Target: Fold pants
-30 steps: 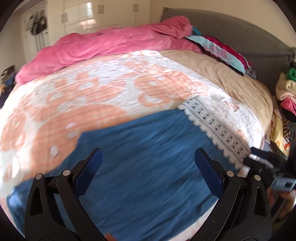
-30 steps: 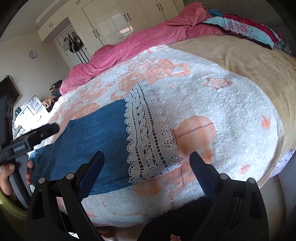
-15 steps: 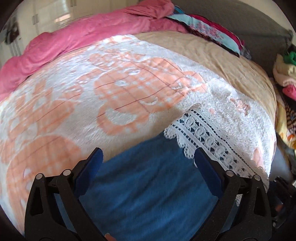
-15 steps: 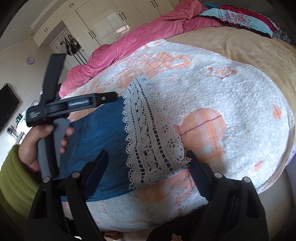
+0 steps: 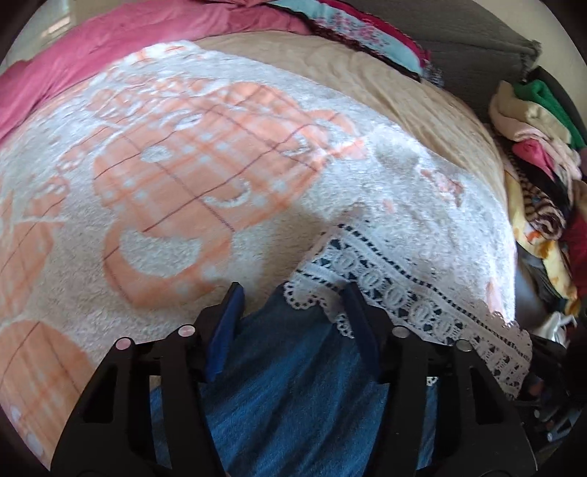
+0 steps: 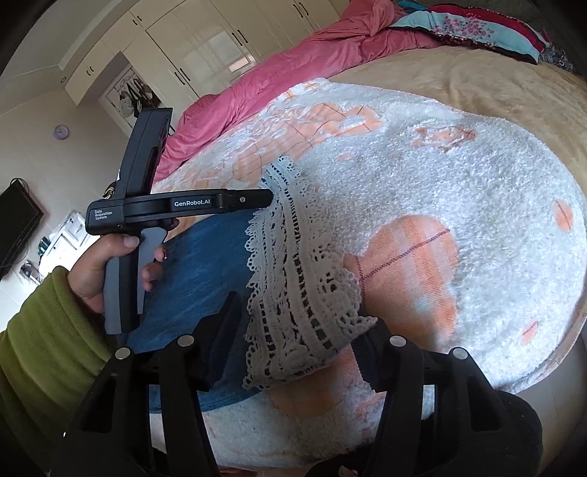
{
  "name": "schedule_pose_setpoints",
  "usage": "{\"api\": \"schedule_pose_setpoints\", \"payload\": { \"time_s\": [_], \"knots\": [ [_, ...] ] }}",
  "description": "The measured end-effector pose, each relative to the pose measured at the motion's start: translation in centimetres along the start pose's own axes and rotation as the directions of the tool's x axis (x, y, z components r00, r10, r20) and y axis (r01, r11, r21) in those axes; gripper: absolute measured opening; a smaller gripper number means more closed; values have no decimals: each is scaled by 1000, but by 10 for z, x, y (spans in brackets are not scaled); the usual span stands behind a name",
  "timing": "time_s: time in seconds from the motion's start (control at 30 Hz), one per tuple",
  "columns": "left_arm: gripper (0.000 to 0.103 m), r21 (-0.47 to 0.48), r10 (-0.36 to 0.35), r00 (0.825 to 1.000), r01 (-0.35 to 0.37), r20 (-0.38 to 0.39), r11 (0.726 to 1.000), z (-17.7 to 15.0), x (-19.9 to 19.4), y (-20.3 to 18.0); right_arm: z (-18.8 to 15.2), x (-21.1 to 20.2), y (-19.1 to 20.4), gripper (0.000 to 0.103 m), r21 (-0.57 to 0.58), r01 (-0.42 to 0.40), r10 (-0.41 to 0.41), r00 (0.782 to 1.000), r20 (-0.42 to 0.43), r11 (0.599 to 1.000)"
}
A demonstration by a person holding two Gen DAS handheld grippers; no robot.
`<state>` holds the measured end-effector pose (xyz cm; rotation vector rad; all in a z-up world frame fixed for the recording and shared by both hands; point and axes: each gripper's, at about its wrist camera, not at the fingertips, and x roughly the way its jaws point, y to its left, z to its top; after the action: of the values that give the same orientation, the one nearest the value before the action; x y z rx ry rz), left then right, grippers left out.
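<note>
Blue denim pants (image 5: pixel 293 389) with a white lace hem (image 5: pixel 407 293) lie flat on a white and orange blanket (image 5: pixel 183 165). My left gripper (image 5: pixel 293 315) points down at the far corner of the hem. Its jaws are closing, with denim and lace edge between them. From the right wrist view, the left gripper (image 6: pixel 266 196) meets the lace (image 6: pixel 293 286) at its far corner, held by a hand (image 6: pixel 95 271) in a green sleeve. My right gripper (image 6: pixel 297 337) straddles the near corner of the hem. Its jaws are closing too, and the lace bunches up between them.
A pink duvet (image 5: pixel 110 55) and patterned pillows (image 5: pixel 348 33) lie along the far side of the bed. A pile of folded clothes (image 5: pixel 539 139) stands at the right. Beige sheet (image 6: pixel 477 84) shows beyond the blanket. White wardrobes (image 6: pixel 205 47) line the wall.
My left gripper has swung along the pants to the lace hem's far corner and tipped down. Both grippers' jaws have narrowed. The lace has rumpled up between the right jaws.
</note>
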<state>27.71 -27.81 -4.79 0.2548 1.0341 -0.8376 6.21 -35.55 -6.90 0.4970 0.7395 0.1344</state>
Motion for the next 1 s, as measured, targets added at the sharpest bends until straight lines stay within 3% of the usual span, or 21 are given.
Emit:
{"api": "schedule_pose_setpoints", "payload": {
  "time_s": [0.2, 0.23, 0.3, 0.4, 0.57, 0.8, 1.0],
  "knots": [
    [46, -59, -67, 998, 68, 18, 996, -3, 4, 10, 2, 3, 1, 51, 3, -28, 28, 1000, 4, 1000],
    [44, -61, -67, 998, 68, 21, 996, -4, 4, 10, 3, 4, 1, 48, 4, -30, 30, 1000, 4, 1000],
    [22, -62, -91, 996, 92, 25, 994, -5, 3, 4, 3, 5, 2, 42, 2, -44, 44, 999, 5, 999],
    [19, -65, -49, 998, 51, 35, 997, -7, 2, -4, 2, 5, 6, 35, -12, -72, 72, 997, 3, 997],
    [9, -106, -46, 996, 54, 72, 993, -12, -7, -1, 1, 3, 14, 25, -51, -131, 131, 991, 6, 990],
    [7, -136, -70, 983, 94, 168, 986, -22, -51, 0, -1, -10, 42, 24, -160, -192, 202, 978, 50, 968],
    [8, -196, -51, 958, 110, 283, 975, -53, -115, 28, -2, -20, 93, 24, -250, -277, 293, 956, 28, 928]
  ]
}}
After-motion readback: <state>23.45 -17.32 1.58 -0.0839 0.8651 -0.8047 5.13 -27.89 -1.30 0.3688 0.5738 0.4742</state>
